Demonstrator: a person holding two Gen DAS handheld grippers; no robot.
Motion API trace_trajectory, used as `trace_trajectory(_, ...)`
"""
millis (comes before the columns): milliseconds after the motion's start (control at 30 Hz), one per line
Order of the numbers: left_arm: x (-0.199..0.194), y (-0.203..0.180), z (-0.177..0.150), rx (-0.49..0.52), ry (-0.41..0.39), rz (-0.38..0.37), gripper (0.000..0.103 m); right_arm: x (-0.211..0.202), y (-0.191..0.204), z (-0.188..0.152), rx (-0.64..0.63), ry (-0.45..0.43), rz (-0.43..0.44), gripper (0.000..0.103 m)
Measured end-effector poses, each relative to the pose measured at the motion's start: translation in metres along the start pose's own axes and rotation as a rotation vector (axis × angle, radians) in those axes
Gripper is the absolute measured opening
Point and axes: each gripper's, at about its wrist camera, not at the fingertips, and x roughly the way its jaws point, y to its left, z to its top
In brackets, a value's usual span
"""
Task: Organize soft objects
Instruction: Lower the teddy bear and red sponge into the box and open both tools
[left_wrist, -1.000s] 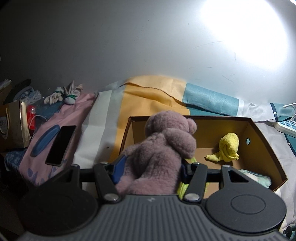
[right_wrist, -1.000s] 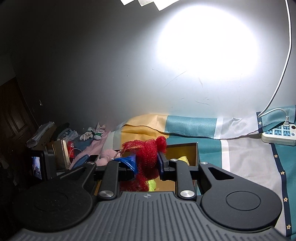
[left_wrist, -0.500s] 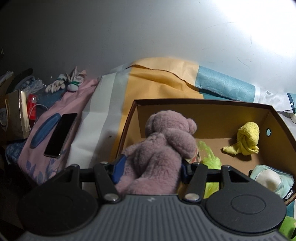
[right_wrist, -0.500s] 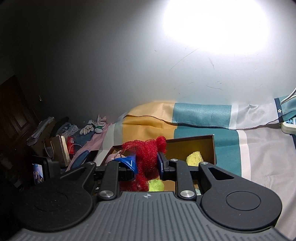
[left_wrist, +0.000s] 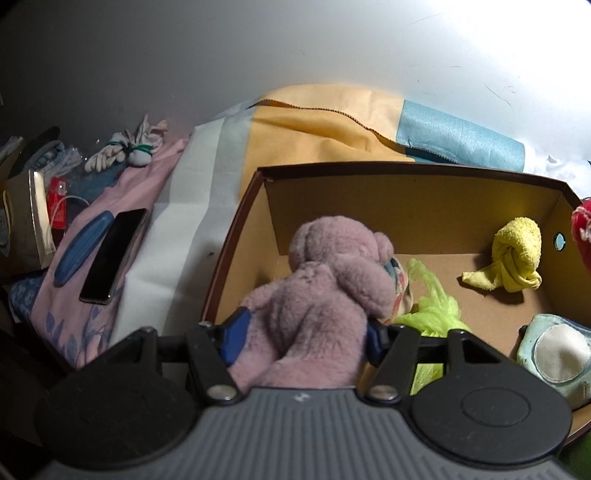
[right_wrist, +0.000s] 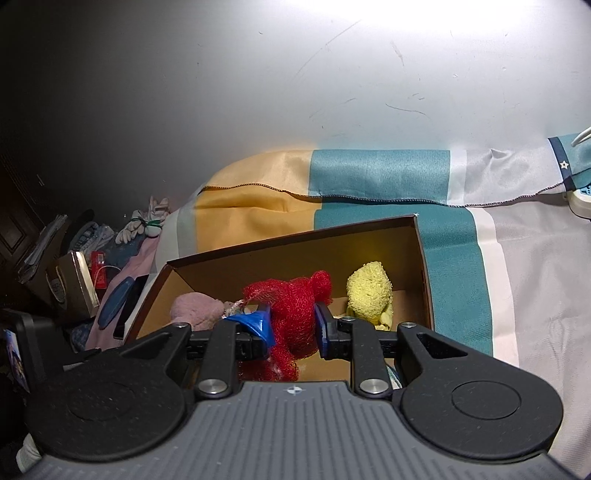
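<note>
The big cardboard box (left_wrist: 417, 206) sits on a striped cloth (right_wrist: 380, 177) by the wall. It is open on top and already has soft things inside.

The pink teddy bear (left_wrist: 325, 295) is the biggest soft thing. The left gripper (left_wrist: 303, 332) has its jaws closed snug on the bear's body. The bear hangs over the near left corner of the box. It is fat and floppy. If the jaws let go too soon, I think it could tip over the left wall and land outside on the cloth.

The red net ball (right_wrist: 295, 314) is smaller. The right gripper (right_wrist: 291, 325) has its jaws squeezed on it, over the middle of the box. The net is full of little holes. It may catch on a finger and stay stuck when the jaws open.

The two grippers are close together over one box. They might bump.

A green mesh puff (left_wrist: 432, 310) lies on the box floor beside the bear. A knotted yellow cloth (left_wrist: 513, 258) sits near the far right corner. A pale blue pad (left_wrist: 554, 354) lies by the near right corner. The bear may squash the green puff when it drops.
</note>
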Motion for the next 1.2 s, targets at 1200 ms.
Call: trace_trajectory(1200,-0.099,0.011,0.003,-0.032,-0.144,-0.026,0.100,-0.032,0.017,0.006,0.054,-0.101,-0.009,0.015)
